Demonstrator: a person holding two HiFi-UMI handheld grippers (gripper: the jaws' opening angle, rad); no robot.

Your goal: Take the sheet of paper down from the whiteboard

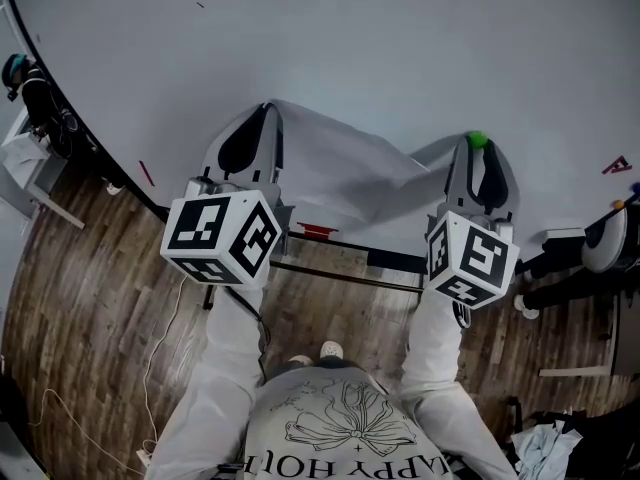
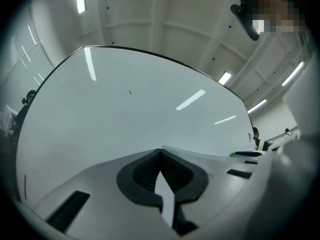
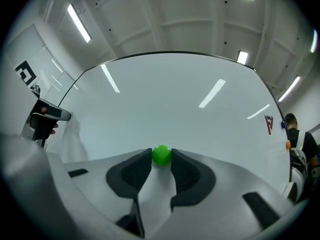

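While left tongs [image 2: 160, 153] clamp shut on sheet [image 1: 340, 171], right tongs [image 3: 161, 157] grip green magnet [image 1: 477, 139]; risk: sheet tears if pulled before magnet lifts.

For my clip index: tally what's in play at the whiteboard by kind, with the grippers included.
grippers: 2 (left gripper, right gripper)
sheet of paper: 1
green magnet: 1
whiteboard: 1
total: 5
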